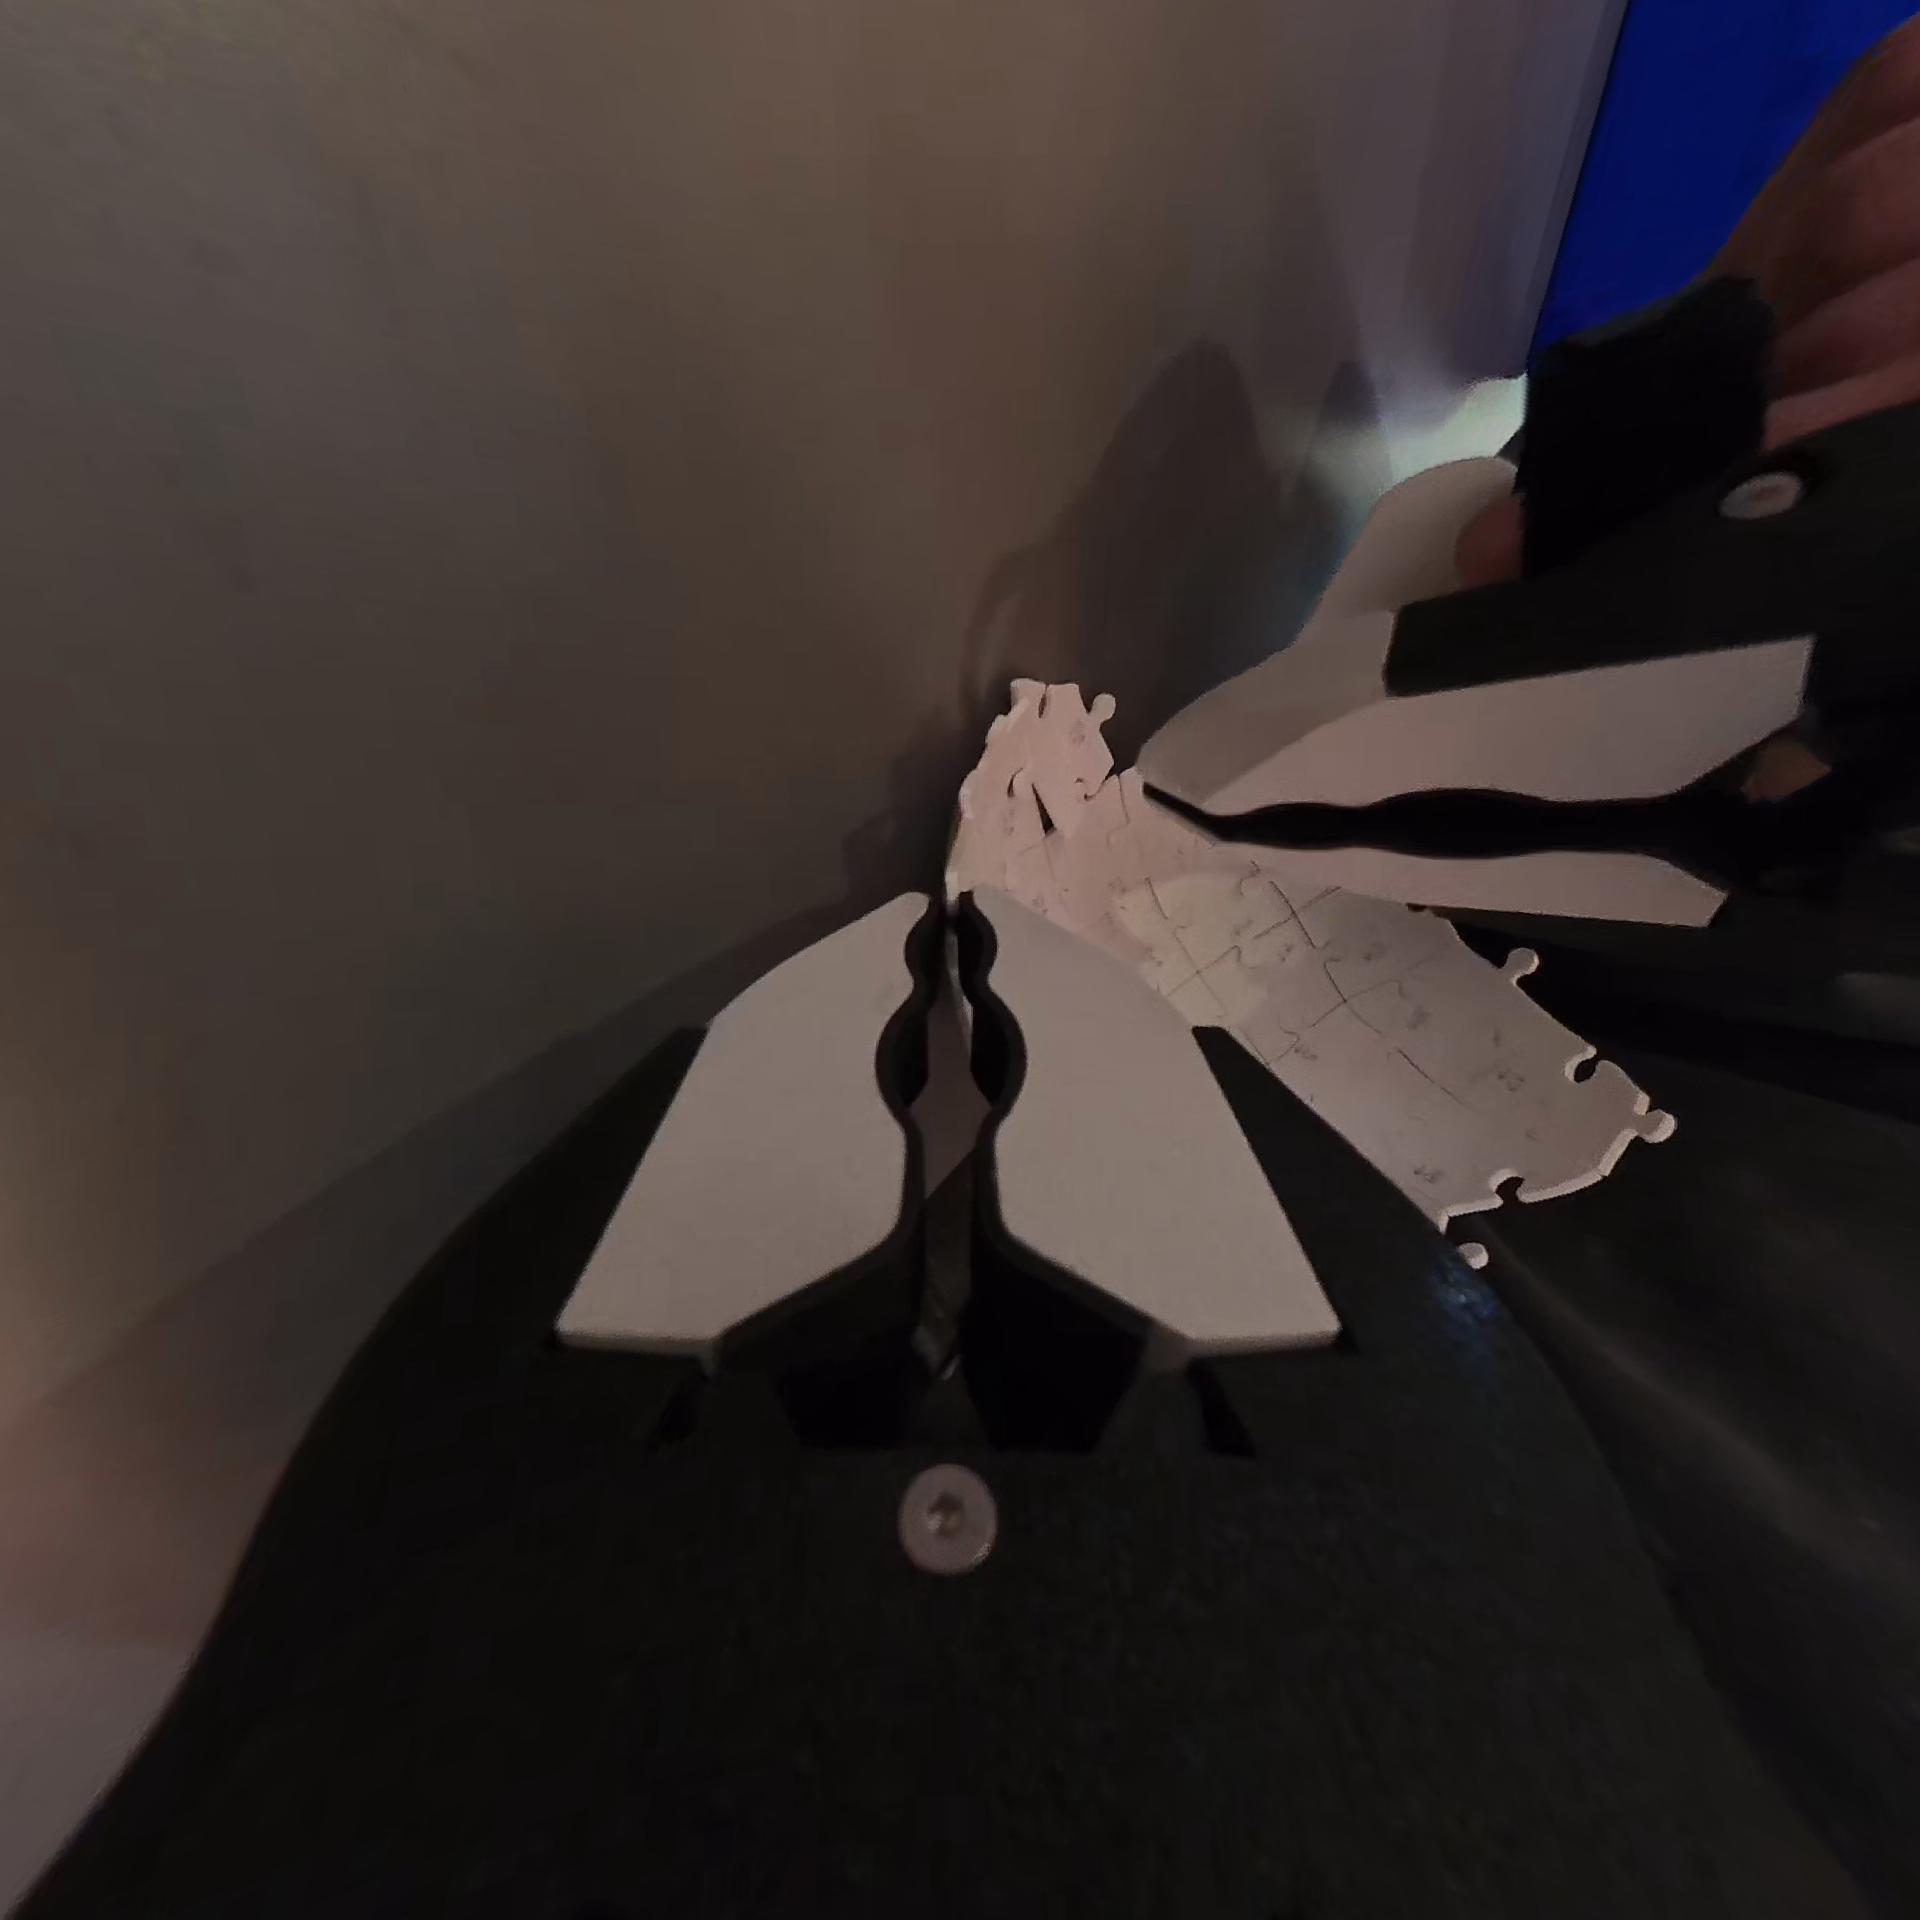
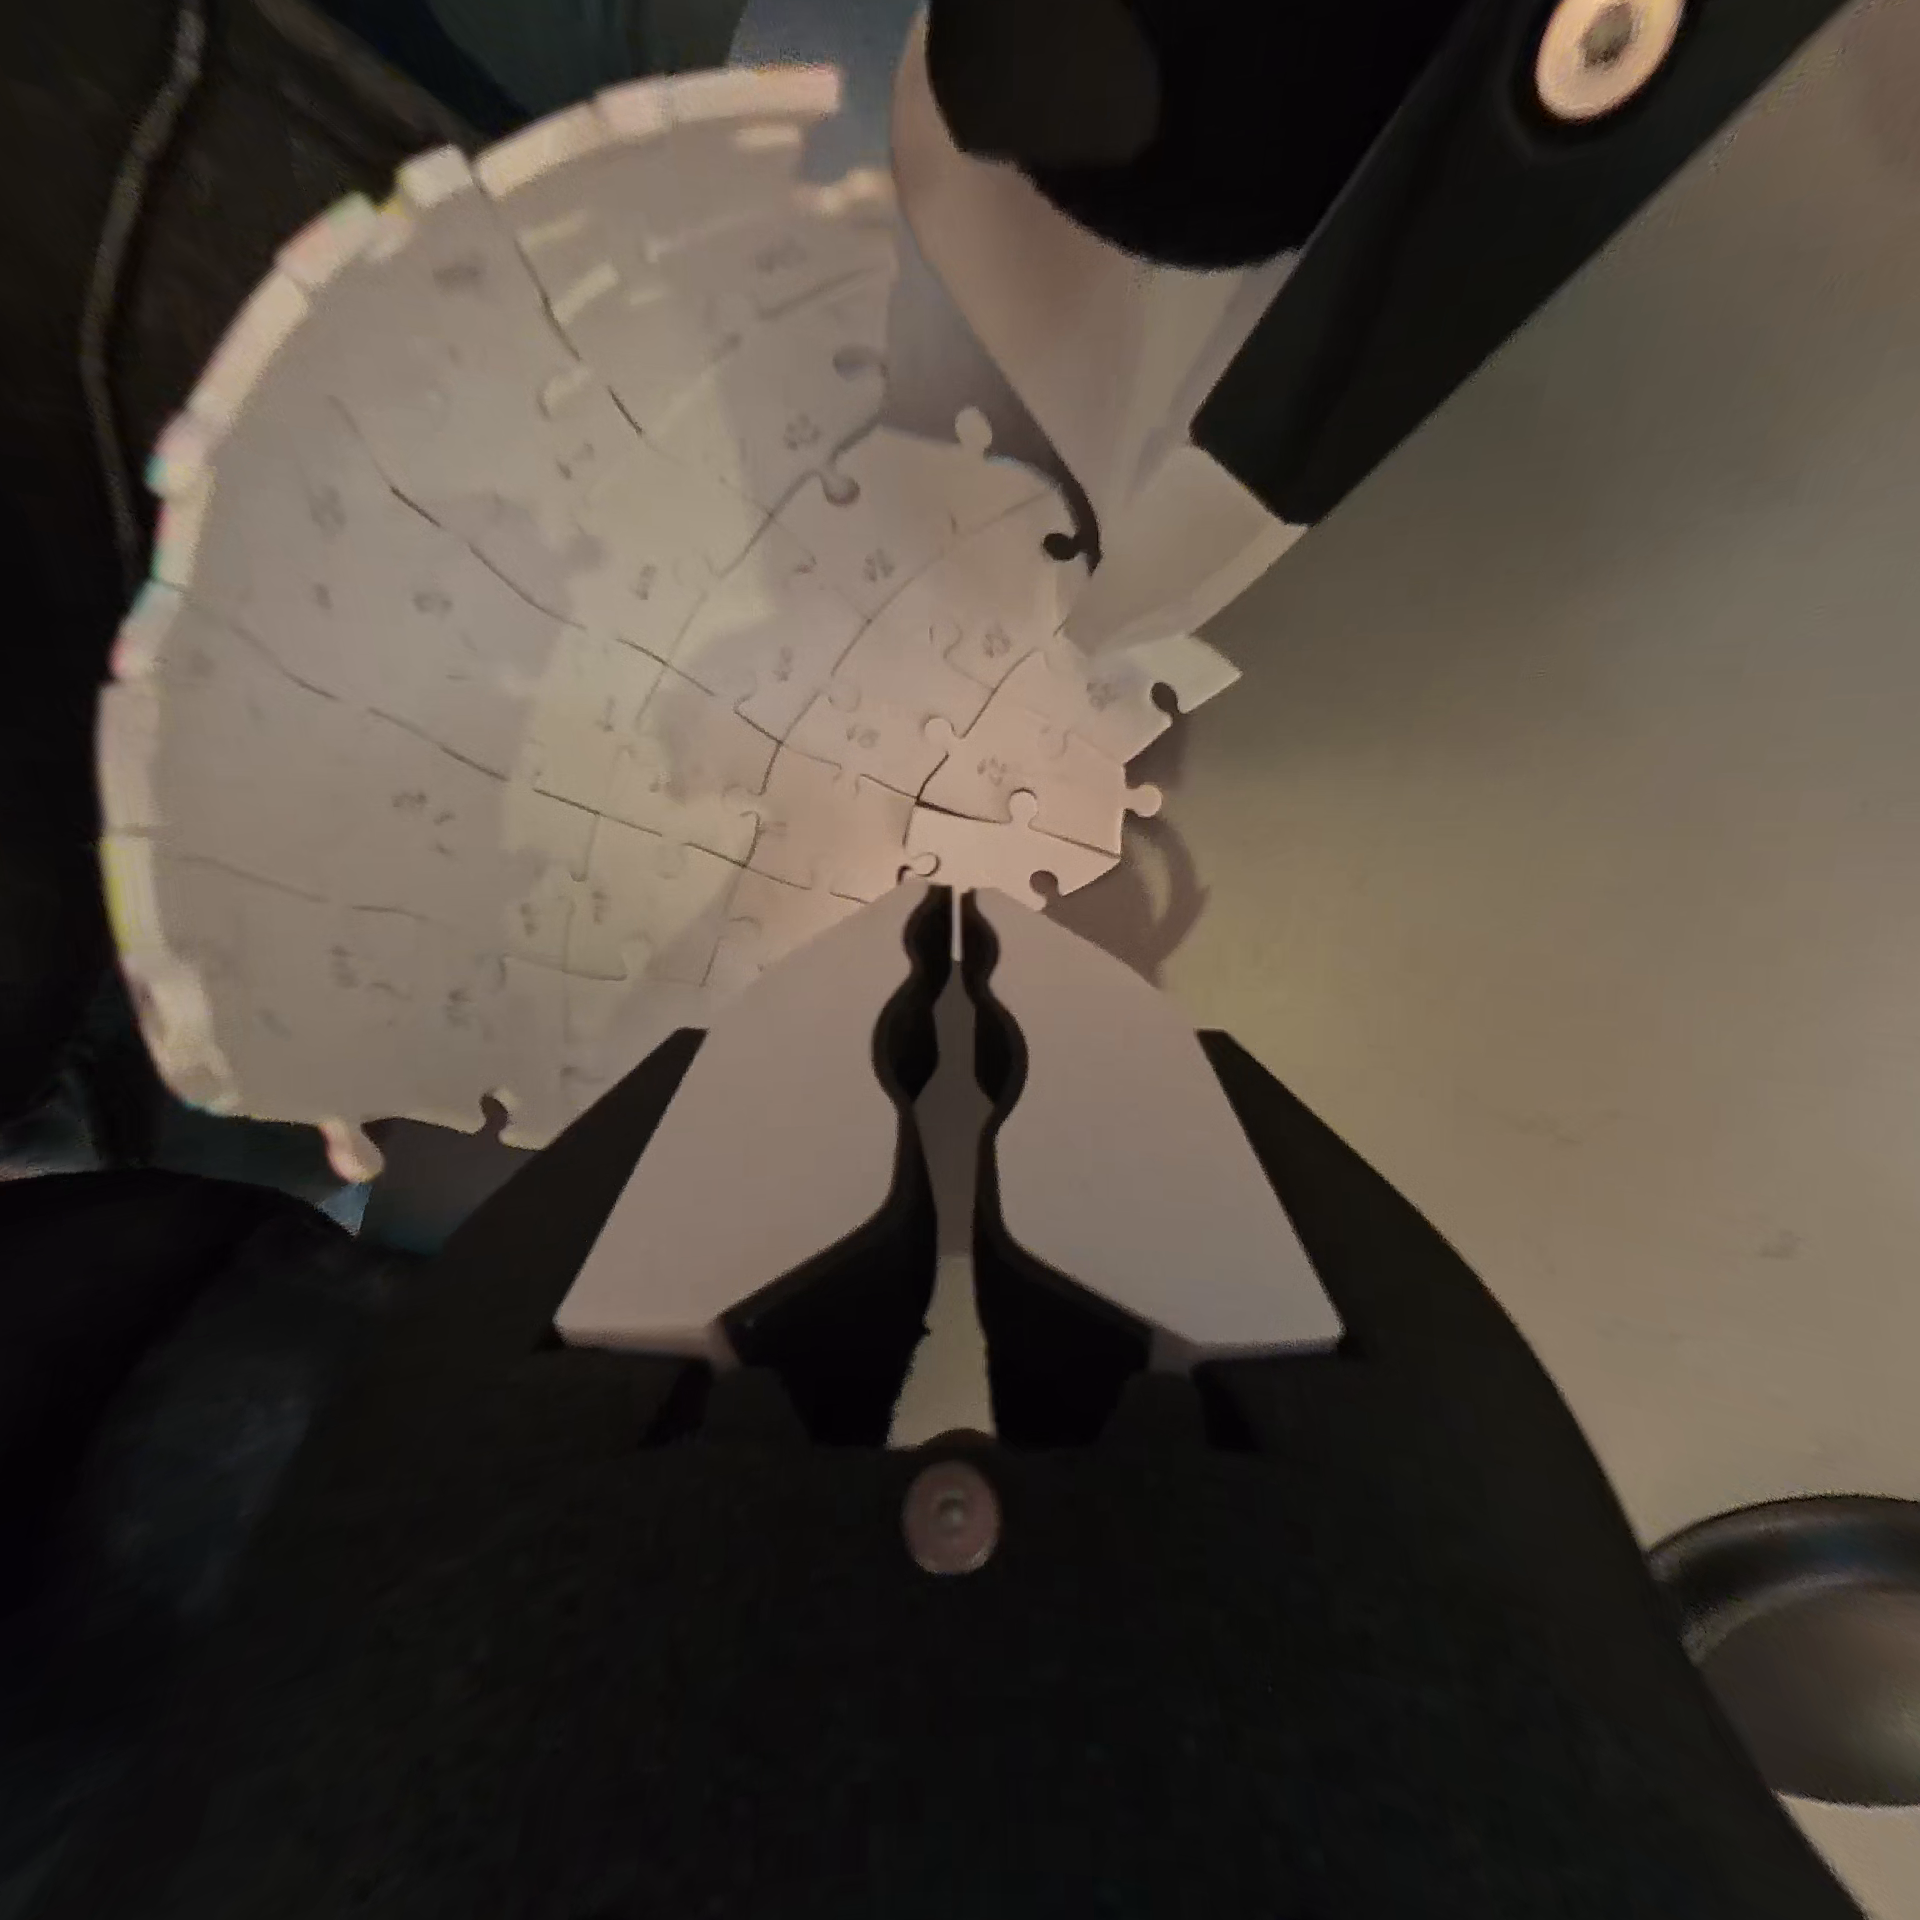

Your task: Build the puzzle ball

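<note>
You are mid-assembly, and the work is up in the air between your two tools rather than resting on the grey tabletop [image 2: 1558, 935] below. The white curved shell of interlocked plastic puzzle pieces [image 2: 499, 665], about a bowl's worth of the ball with its hollow inner face toward the right wrist camera, is pinched from two sides.

Your right gripper [image 2: 954, 914] has its jaws drawn nearly together, with only a thin sliver between the tips, and they nip the shell's edge just below the knobbed pieces at its near rim. Your left gripper [image 1: 951, 914] is likewise almost closed on a thin white edge; from its own camera the shell runs away to the right as a curved band [image 1: 1351, 997], with a small cluster of loosely seated white pieces [image 1: 1039, 769] standing up just beyond its tips. Whether that cluster is fully locked in cannot be told; it looks crooked.

The step in hand appears to be seating pieces along the open rim where the two grips meet. The next move probably calls for a gentle squeeze and a slight twist to press those tabs home, with one tool holding steady while the other works. Push too hard and the thin shell may flex and pop neighbouring joints apart.
</note>
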The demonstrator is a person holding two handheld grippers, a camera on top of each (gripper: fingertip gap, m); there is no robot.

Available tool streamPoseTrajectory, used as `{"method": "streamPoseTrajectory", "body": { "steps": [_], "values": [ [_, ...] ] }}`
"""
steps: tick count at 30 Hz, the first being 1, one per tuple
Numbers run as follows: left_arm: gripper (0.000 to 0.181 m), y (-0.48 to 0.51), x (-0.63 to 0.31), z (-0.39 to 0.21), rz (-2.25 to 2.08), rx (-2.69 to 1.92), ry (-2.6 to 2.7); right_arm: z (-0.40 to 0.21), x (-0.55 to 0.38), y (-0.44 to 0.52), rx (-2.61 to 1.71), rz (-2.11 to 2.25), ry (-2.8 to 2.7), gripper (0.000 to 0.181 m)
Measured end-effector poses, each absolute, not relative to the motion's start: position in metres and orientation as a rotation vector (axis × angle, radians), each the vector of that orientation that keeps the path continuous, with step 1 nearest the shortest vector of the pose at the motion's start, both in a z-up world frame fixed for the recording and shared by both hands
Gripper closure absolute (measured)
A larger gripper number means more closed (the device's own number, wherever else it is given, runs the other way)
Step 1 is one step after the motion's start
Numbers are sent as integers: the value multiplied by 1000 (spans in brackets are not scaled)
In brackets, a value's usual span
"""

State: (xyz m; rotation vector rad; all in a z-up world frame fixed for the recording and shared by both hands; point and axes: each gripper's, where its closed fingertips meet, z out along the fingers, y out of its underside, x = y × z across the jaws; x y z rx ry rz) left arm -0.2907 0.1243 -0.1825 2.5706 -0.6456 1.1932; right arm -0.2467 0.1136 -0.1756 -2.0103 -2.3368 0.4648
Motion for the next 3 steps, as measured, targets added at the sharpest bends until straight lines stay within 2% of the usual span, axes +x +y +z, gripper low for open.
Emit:
{"method": "streamPoseTrajectory", "body": {
  "steps": [1, 3],
  "values": [
    [180, 125, -291, -182, 1191, 2572, -646, -177, -246, 114, -2027, 473, -2336, 181],
    [180, 125, -290, -182, 1185, 2576, -641, -182, -250, 115, -2041, 507, -2319, 181]
  ]
}}
